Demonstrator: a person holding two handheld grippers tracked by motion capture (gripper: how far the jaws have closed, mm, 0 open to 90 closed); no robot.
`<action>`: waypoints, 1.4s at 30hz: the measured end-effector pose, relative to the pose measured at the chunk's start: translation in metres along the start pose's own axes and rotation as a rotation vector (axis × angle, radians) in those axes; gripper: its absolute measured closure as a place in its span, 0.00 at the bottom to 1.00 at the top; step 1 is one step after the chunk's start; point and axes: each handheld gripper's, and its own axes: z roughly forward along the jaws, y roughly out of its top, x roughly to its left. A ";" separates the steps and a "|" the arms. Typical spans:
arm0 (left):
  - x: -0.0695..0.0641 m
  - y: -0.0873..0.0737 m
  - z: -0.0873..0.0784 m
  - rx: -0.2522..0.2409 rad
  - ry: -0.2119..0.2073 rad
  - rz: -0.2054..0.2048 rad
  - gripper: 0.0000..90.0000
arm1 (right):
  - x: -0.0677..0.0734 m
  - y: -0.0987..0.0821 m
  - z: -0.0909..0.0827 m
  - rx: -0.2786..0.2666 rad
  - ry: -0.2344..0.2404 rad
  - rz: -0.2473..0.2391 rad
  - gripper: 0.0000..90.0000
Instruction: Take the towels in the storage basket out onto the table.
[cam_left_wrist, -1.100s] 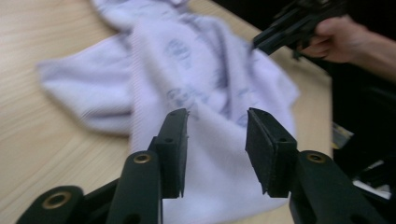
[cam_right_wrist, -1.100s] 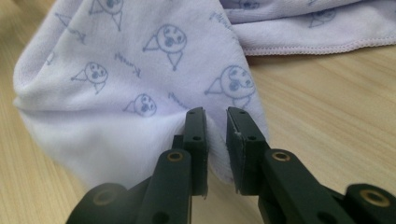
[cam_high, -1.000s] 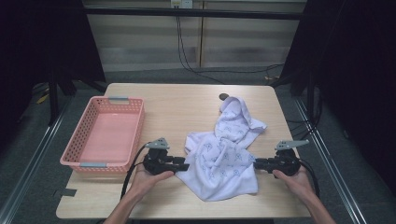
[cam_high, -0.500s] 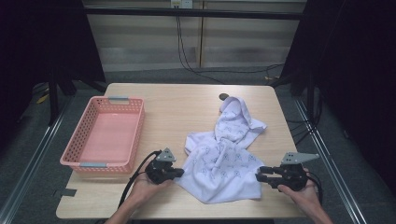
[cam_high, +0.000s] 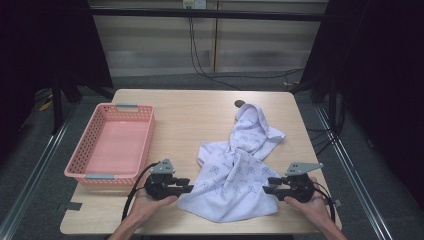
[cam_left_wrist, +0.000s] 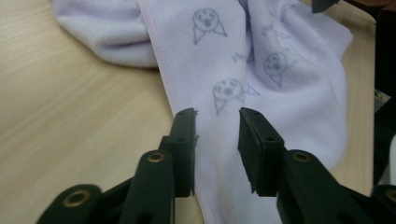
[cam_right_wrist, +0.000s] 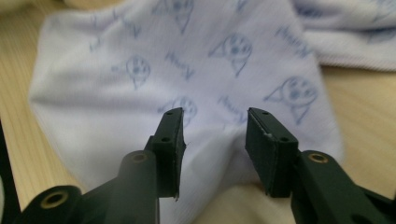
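From the high view we look forward and down from above the person's edge of the table (cam_high: 200, 107), far enough back to take in the whole tabletop, the floor around it and the wall behind. In the left gripper view we ride low on the left gripper (cam_high: 186, 188) (cam_left_wrist: 216, 116), close to the tabletop, facing along its fingers (cam_left_wrist: 183, 135) across the white towel (cam_high: 235, 175) (cam_left_wrist: 280, 93) towards the table's right side. In the right gripper view we sit equally low on the right gripper (cam_high: 266, 189) (cam_right_wrist: 212, 116), facing the opposite way over the towel (cam_right_wrist: 140, 107). All three views share the near part of the towel and the wood beside it.
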 end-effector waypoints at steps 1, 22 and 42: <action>0.002 0.006 0.012 0.026 0.006 0.014 0.67 | -0.006 0.001 -0.001 -0.015 -0.023 0.015 0.64; -0.005 -0.003 -0.008 -0.020 -0.051 -0.037 0.96 | 0.000 -0.019 0.003 0.136 0.001 -0.018 0.92; 0.021 0.121 -0.105 -0.447 0.045 -0.049 0.96 | -0.052 0.127 -0.081 -0.350 -0.053 0.060 0.93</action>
